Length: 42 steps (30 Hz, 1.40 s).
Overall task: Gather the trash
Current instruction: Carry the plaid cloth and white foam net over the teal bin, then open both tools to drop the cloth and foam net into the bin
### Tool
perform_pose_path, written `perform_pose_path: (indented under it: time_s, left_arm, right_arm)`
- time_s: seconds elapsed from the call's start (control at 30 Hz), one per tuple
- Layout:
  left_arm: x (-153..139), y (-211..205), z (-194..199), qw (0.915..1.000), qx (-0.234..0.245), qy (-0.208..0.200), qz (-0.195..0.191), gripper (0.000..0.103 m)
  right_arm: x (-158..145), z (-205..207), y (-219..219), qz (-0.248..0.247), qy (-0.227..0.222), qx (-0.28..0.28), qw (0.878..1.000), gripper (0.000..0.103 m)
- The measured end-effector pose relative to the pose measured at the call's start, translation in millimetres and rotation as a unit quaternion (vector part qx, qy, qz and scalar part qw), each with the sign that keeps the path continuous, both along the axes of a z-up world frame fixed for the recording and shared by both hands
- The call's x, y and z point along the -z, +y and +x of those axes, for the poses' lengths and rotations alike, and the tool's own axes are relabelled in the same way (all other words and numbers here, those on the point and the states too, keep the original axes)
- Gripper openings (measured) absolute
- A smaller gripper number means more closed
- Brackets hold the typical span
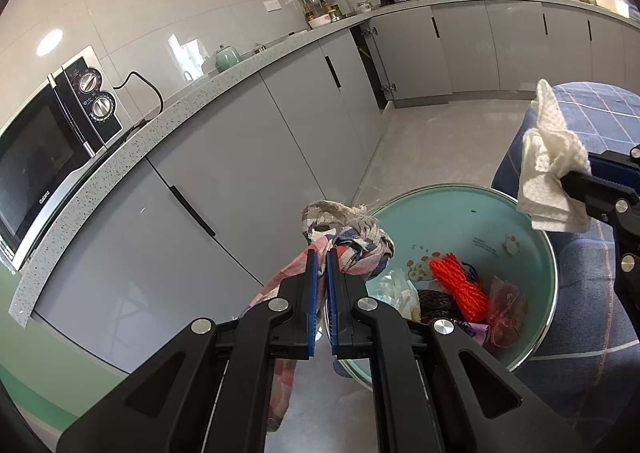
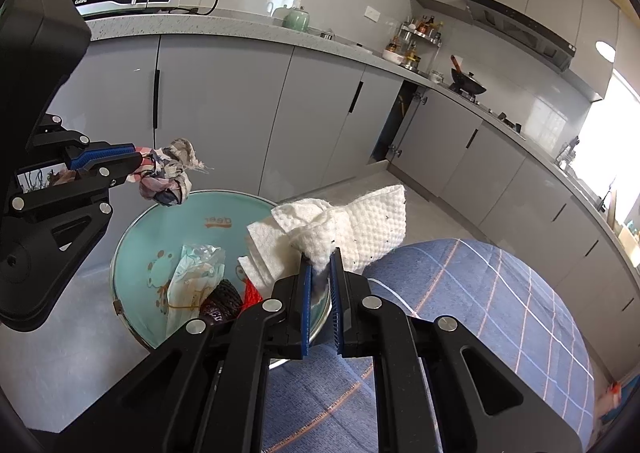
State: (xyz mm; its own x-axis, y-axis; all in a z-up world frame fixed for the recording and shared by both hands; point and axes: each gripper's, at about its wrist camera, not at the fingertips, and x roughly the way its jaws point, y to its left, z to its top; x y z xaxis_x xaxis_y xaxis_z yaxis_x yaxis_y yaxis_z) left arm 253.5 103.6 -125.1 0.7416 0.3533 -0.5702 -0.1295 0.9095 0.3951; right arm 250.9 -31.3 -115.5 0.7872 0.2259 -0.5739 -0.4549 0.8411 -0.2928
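L gripper (image 1: 320,265) jaws clamped on plaid rag (image 1: 352,241), R gripper (image 2: 320,269) jaws clamped on white paper towel (image 2: 360,229), both above teal bin (image 1: 440,205) w/ trash

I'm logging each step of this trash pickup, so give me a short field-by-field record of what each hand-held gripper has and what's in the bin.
left hand-held gripper: shut on a plaid cloth scrap, held at the bin's rim
right hand-held gripper: shut on a white paper towel, held near the bin's edge
bin: teal, round, cartoon print inside, standing on the floor
bin contents: orange net, dark ball, clear plastic wrapper, pink wrapper
beside bin: blue checked cloth
background: microwave on the counter
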Motion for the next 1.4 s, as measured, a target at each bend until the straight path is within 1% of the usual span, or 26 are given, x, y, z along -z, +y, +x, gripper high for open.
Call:
perform_pose_path:
  time_s: [0.53, 1.07, 1.13, 1.17, 1.2, 1.23, 1.3, 1.33, 1.4]
  left_arm:
    - [-1, 3, 1, 0.9999, 0.008, -0.001, -0.011, 0.005]
    - [3, 5, 3, 0.9998, 0.007, 0.003, -0.016, 0.005]
    - [4, 5, 4, 0.9998, 0.009, 0.005, -0.015, 0.009]
    - [4, 4, 4, 0.9999, 0.009, 0.006, -0.012, 0.01]
    - [4, 5, 4, 0.9999, 0.007, 0.006, -0.01, 0.02]
    - [4, 6, 4, 0.9999, 0.003, 0.003, -0.009, 0.042]
    - [1, 7, 3, 1.0, -0.003, -0.006, -0.007, 0.063]
    - [0, 8, 1, 0.9999, -0.007, -0.009, -0.005, 0.066]
    - [-5, 9, -1, 0.9999, -0.006, -0.012, -0.007, 0.069]
  right_arm:
    - [2, 6, 2, 0.0, 0.004, 0.0, 1.0, 0.01]
    - [9, 17, 17, -0.005, 0.007, -0.019, 1.0, 0.01]
    - [10, 19, 17, -0.002, 0.01, -0.021, 1.0, 0.019]
    - [10, 20, 17, -0.001, 0.01, -0.023, 1.0, 0.041]
    - [10, 20, 16, 0.001, 0.005, -0.024, 1.0, 0.06]
    - [10, 20, 14, 0.006, 0.0, -0.022, 1.0, 0.061]
    - [9, 20, 9, 0.011, 0.002, -0.017, 1.0, 0.061]
    - [9, 20, 7, 0.012, 0.001, -0.014, 1.0, 0.062]
    - [7, 18, 0, 0.021, 0.002, -0.009, 1.0, 0.075]
